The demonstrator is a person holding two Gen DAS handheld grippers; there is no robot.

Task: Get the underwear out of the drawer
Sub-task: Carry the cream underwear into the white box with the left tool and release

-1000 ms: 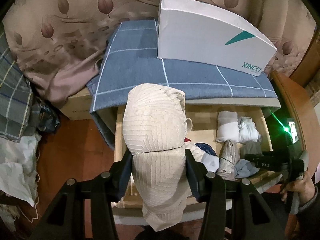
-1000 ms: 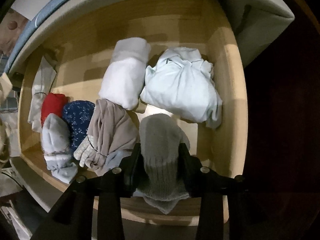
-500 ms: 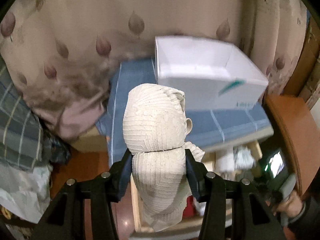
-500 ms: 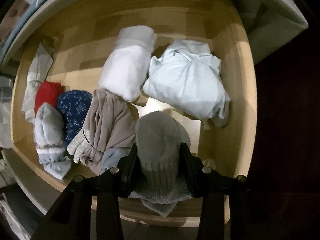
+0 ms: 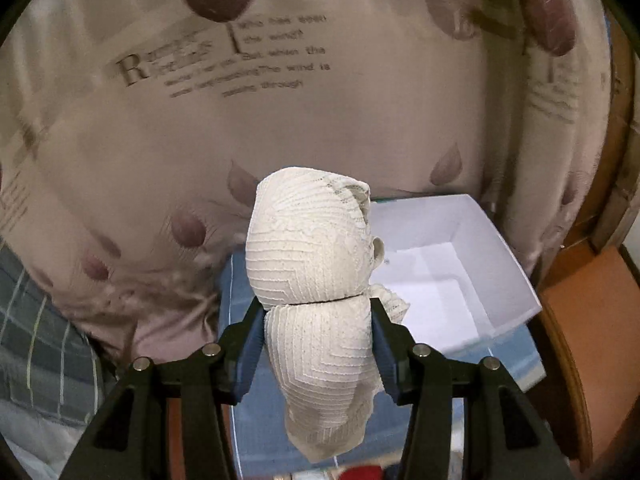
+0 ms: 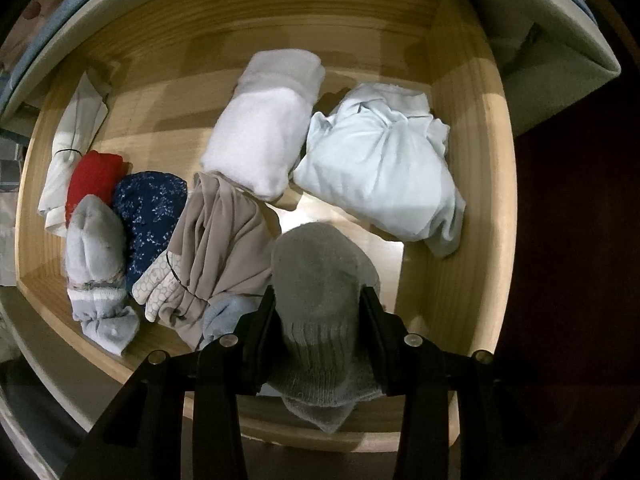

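Observation:
My left gripper [image 5: 318, 344] is shut on a rolled cream lace bundle [image 5: 312, 248], held in the air above the blue checked cloth [image 5: 260, 412] and just left of an open white box [image 5: 452, 280]. My right gripper [image 6: 320, 324] points straight down into the wooden drawer [image 6: 452, 184] and is shut on a rolled grey knitted bundle [image 6: 320, 280] near the drawer's front wall. Still lying in the drawer are a white roll [image 6: 264, 128], a pale blue bundle [image 6: 384, 160], a beige bundle [image 6: 216, 248], a navy flowered roll [image 6: 150, 212], a red roll [image 6: 94, 176] and a light grey roll [image 6: 94, 256].
A beige curtain [image 5: 280, 100] with leaf prints and lettering hangs behind the white box. Plaid fabric [image 5: 40, 340] lies at the left. A brown wooden surface [image 5: 580, 340] curves along the right. A cream strip of cloth [image 6: 72, 140] lies against the drawer's left wall.
My left gripper rose with the cream bundle from over the drawer up to the level of the white box, whose open inside now shows. The right gripper, holding the grey bundle, barely shifted.

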